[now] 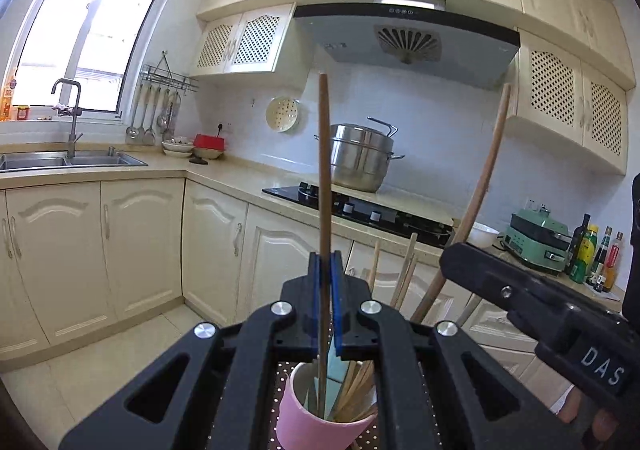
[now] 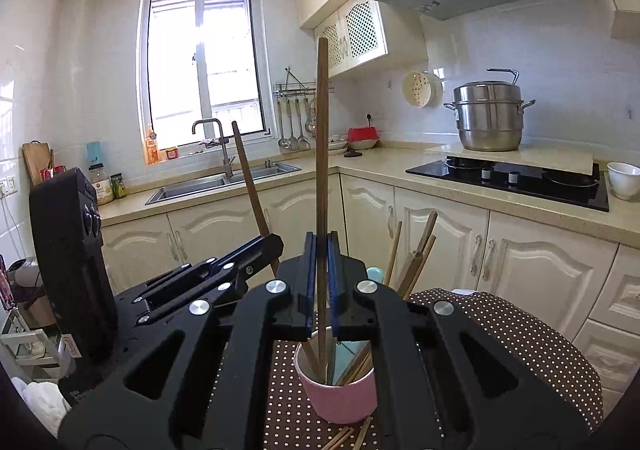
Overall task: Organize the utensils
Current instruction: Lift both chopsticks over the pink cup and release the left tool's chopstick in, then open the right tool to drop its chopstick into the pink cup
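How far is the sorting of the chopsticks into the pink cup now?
Done: several chopsticks already stand in the pink cup. In hand: the left gripper and the right gripper are each shut on one long chopstick, whose lower end reaches into the cup. Left: a few loose chopsticks lie on the dotted cloth beside the cup.

Your kitchen, daylit from one window

You face cream cabinets (image 1: 140, 242) under a beige L-shaped counter (image 2: 384, 164), with a steel sink (image 2: 224, 182) below the bright window (image 2: 204, 62). A grey hood (image 1: 404, 42) hangs over the black hob (image 2: 508, 178), where a steel pot (image 2: 488, 118) stands at the back edge. White tiled walls (image 1: 432, 122), pale floor tiles (image 1: 100, 366).
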`<action>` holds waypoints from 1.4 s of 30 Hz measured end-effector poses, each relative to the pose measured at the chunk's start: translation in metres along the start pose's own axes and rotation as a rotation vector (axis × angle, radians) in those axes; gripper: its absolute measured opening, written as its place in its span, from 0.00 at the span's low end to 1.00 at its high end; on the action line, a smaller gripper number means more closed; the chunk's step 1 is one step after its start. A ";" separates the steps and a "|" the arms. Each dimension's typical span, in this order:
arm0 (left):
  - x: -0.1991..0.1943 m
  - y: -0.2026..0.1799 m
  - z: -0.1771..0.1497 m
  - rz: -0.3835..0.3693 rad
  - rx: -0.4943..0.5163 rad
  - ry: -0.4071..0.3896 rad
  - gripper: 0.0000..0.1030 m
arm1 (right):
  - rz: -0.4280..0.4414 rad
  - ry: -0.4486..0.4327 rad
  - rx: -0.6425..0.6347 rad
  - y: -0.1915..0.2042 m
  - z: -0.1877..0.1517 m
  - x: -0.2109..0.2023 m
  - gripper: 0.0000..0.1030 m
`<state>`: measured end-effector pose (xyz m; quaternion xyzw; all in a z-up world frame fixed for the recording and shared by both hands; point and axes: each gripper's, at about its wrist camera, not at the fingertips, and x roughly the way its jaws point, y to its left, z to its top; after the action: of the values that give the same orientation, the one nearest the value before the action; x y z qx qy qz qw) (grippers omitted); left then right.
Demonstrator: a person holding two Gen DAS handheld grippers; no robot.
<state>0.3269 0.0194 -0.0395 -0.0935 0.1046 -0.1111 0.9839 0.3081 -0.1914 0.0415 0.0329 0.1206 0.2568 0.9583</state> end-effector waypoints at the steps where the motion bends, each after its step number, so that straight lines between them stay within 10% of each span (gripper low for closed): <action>1: 0.001 0.002 -0.003 0.001 0.005 0.010 0.05 | -0.003 0.005 -0.003 0.000 -0.002 0.001 0.06; 23: -0.002 0.013 -0.037 -0.065 0.037 0.118 0.07 | -0.031 0.085 -0.001 0.005 -0.024 0.016 0.06; 26: -0.010 0.015 -0.032 -0.038 0.037 0.113 0.41 | -0.034 0.092 -0.002 0.006 -0.024 0.016 0.06; 42: -0.033 0.029 -0.027 0.176 0.066 0.167 0.54 | -0.047 0.132 0.013 0.005 -0.036 0.021 0.06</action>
<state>0.2948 0.0506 -0.0654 -0.0420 0.1905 -0.0349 0.9802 0.3143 -0.1772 0.0030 0.0194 0.1858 0.2349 0.9539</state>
